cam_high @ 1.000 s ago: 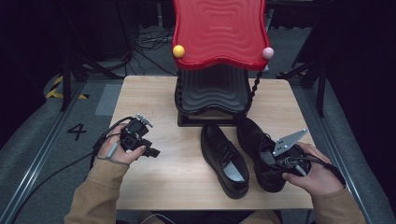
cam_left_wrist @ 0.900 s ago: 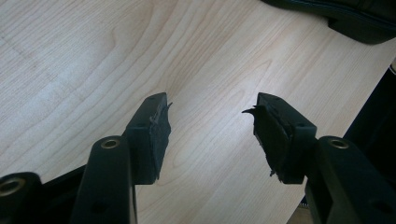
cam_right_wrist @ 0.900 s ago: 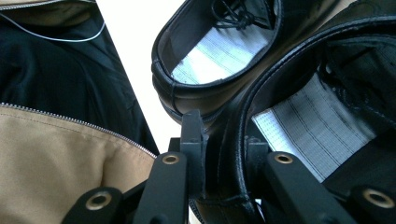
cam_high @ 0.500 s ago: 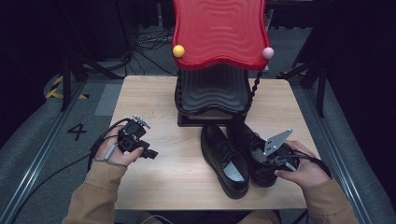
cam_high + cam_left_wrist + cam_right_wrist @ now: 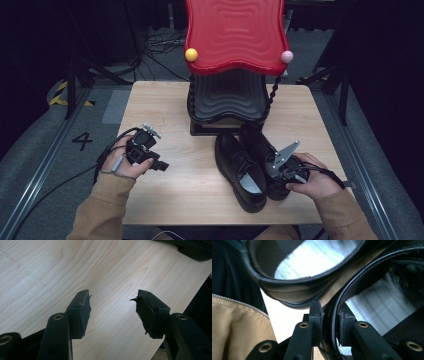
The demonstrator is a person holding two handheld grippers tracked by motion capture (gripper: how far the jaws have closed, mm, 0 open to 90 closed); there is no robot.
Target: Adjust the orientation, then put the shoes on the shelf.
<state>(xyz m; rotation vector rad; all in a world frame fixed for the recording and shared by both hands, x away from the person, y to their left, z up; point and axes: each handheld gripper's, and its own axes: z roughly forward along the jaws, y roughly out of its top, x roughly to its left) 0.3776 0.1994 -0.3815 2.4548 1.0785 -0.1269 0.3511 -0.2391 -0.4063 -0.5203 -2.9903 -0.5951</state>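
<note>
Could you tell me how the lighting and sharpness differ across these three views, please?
High view: table evenly lit, surroundings dark, slightly soft. Left gripper view: crisp wood grain, bright glare mid-frame. Right gripper view: shoe collar between the jaws fairly sharp, the other shoe's insole blurred and overexposed.

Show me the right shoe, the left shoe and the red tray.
right shoe (image 5: 255, 141), high view, on its toe end near the stand.
left shoe (image 5: 231, 152), high view, on its laced upper.
red tray (image 5: 232, 30), high view, on its rippled top.

Two black shoes, one red-topped stand, one table, two tongs.
</note>
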